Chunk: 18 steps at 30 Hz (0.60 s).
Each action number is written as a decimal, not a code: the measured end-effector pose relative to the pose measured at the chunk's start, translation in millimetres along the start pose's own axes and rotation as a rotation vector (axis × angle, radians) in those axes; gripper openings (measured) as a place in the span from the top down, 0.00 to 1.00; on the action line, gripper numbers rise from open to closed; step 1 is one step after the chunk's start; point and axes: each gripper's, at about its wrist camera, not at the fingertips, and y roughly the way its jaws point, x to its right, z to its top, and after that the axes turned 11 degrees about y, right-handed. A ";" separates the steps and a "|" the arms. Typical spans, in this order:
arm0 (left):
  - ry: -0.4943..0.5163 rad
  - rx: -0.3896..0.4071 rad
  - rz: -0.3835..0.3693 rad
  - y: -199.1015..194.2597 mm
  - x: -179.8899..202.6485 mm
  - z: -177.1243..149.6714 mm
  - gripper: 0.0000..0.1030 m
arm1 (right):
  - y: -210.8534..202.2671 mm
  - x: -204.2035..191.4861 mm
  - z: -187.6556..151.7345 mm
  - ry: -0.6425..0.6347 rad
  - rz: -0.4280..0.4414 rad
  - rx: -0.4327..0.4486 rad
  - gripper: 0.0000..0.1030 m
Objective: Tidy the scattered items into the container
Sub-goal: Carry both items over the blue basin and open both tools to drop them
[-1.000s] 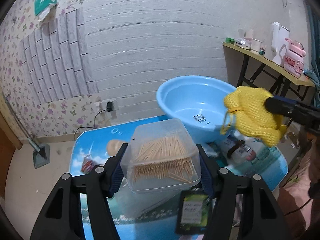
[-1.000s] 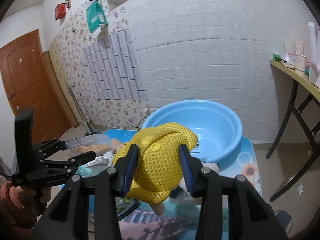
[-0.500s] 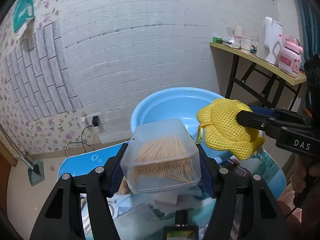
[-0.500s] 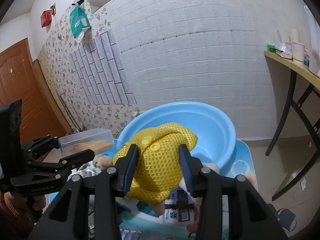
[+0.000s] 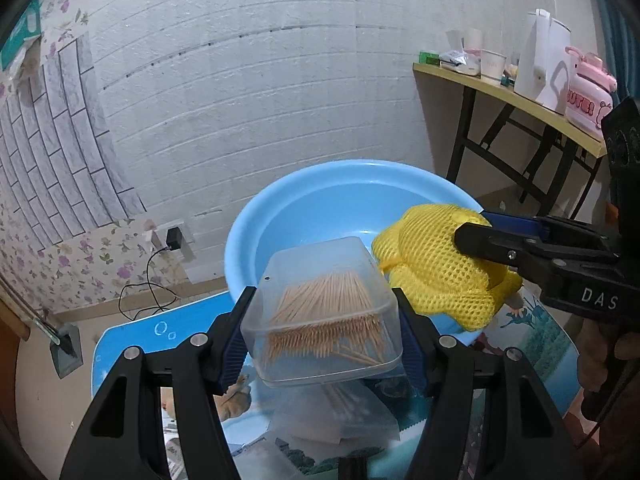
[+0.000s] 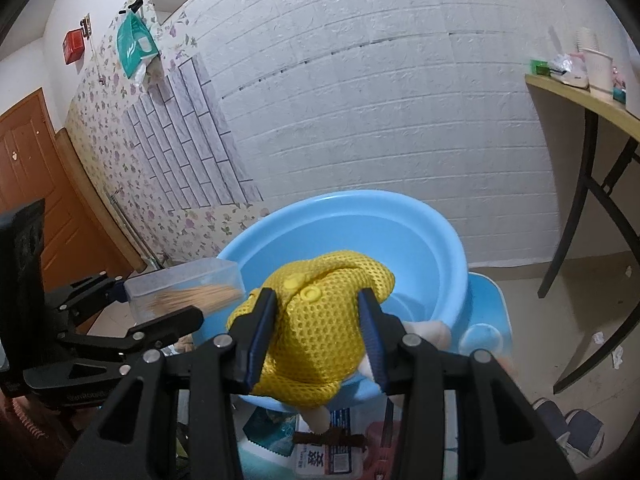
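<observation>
Left wrist: left hand-held gripper (image 5: 322,322) clamps toothpick box (image 5: 324,312); right hand-held gripper (image 6: 318,334) clamps yellow mesh toy (image 6: 316,320).

Clear toothpick box (image 5: 322,312) and yellow mesh toy (image 6: 316,328), both held up at near rim of empty blue basin (image 5: 320,184).

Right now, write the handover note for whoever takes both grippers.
Left gripper: shut on the clear plastic box of wooden toothpicks, held at the near rim of the round blue plastic basin.
Right gripper: shut on the yellow mesh plush toy, at the basin rim.
Done: both items lifted; basin looks empty.
Left: release both into the basin, then collect the packets lying on the blue picture-print table.
</observation>
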 end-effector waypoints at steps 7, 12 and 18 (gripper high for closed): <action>0.012 -0.023 -0.014 9.1 5.2 0.0 0.38 | 6.0 -1.1 -2.3 -0.003 -0.009 -0.017 0.56; 0.016 -0.019 -0.010 5.6 5.1 -2.2 0.36 | 5.3 -2.1 -2.7 0.007 -0.021 -0.017 0.55; 0.011 -0.008 -0.006 -4.5 4.8 -5.1 0.36 | -3.2 -5.7 -7.1 0.004 -0.022 -0.019 0.55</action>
